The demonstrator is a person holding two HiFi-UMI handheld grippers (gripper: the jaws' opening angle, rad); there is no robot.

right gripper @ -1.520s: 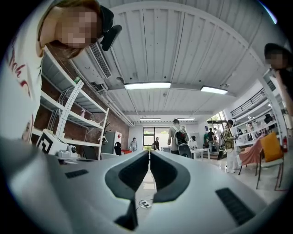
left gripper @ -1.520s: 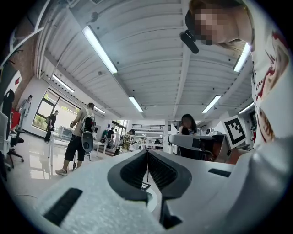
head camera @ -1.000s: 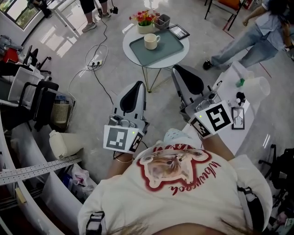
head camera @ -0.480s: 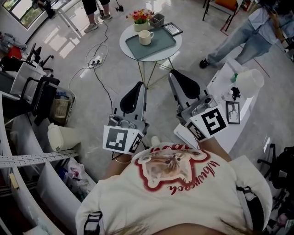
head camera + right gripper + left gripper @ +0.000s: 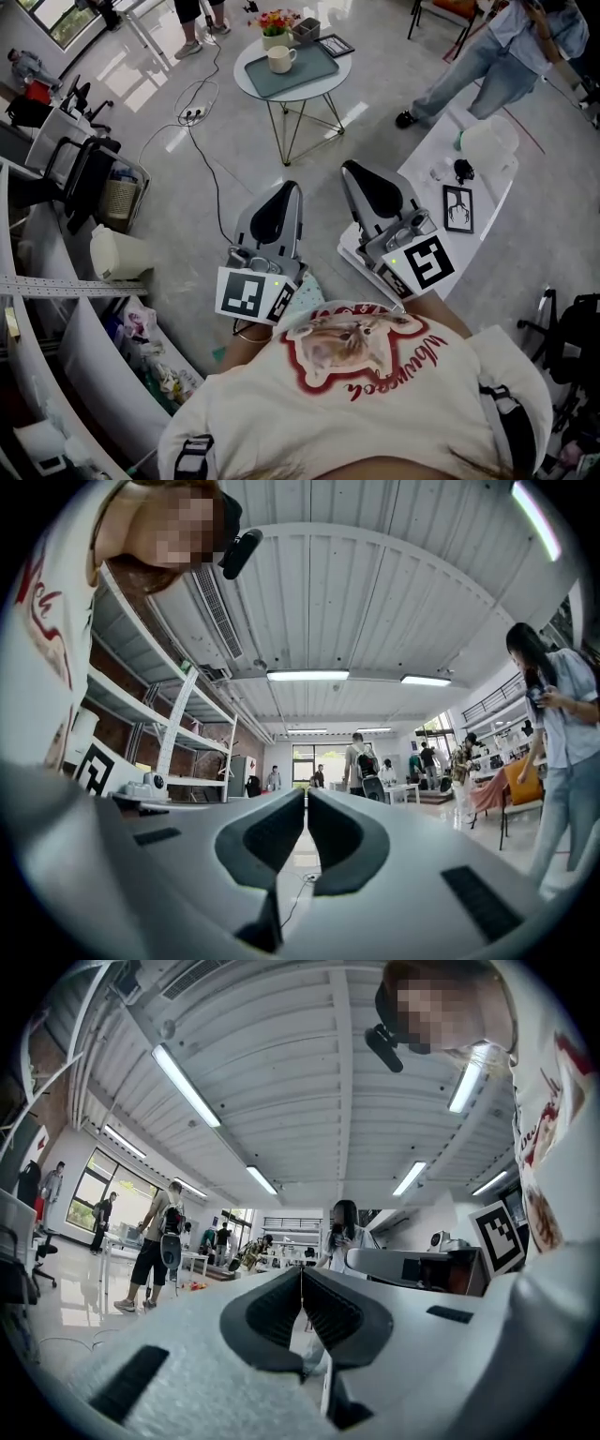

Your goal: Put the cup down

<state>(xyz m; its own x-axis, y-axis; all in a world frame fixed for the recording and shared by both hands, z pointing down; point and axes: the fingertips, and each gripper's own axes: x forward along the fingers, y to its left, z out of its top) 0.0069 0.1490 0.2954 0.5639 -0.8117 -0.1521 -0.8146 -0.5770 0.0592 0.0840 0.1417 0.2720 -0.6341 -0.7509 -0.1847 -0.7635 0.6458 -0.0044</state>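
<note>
A cream cup (image 5: 279, 59) stands upright on a teal tray (image 5: 300, 73) on a small round white table (image 5: 246, 75), far ahead across the floor. Both grippers are held close to the person's chest, well short of that table. My left gripper (image 5: 285, 187) is shut with nothing between its jaws; the left gripper view shows its black pads (image 5: 323, 1312) pressed together against the room and ceiling. Beside it, my right gripper (image 5: 350, 169) is shut and empty too, its pads (image 5: 335, 836) meeting in the right gripper view. The cup appears in neither gripper view.
Flowers (image 5: 274, 21), a grey box (image 5: 305, 29) and a framed picture (image 5: 336, 45) share the round table. A long white table (image 5: 487, 197) at the right holds a black frame (image 5: 458, 207) and a white container (image 5: 488, 144). A person in jeans (image 5: 487, 56) walks beyond it. Cables (image 5: 192, 117), chairs (image 5: 84, 183) and shelving (image 5: 56, 309) are at the left.
The round table with the cup has drifted farther away and up in the head view, as the person backs off. Both grippers stay shut and empty.
</note>
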